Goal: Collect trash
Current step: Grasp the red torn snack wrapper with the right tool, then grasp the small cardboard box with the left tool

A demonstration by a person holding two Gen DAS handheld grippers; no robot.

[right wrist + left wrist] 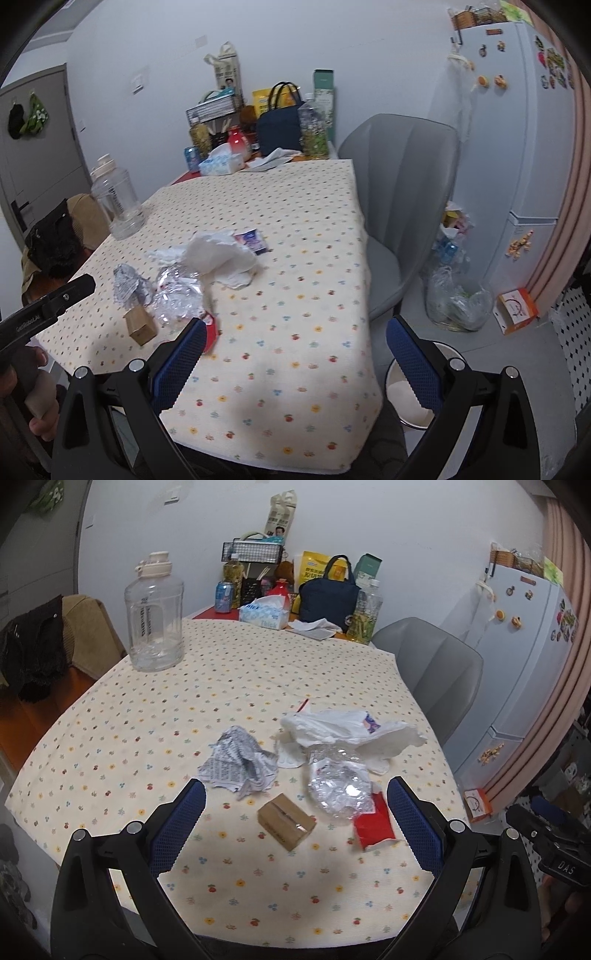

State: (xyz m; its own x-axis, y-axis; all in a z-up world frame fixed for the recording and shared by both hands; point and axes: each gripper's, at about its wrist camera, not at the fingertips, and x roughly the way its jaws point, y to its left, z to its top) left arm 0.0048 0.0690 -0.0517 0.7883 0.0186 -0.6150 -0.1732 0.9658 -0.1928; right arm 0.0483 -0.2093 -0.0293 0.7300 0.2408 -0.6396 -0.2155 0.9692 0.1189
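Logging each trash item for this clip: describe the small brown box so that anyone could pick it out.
Start at the table with the flower-dotted cloth and find the litter cluster near its front edge. The small cardboard box lies nearest the camera, between crumpled printed paper and a red wrapper. It is the only rigid, plain brown, taped item there.

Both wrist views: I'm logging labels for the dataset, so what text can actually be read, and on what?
"Thick": tissue box, twice.
"DAS": right gripper's body, seen from the left wrist.
"GenRobot.AI": left gripper's body, seen from the right wrist.
Too small or blurred: crumpled printed paper, clear jug, yellow bag.
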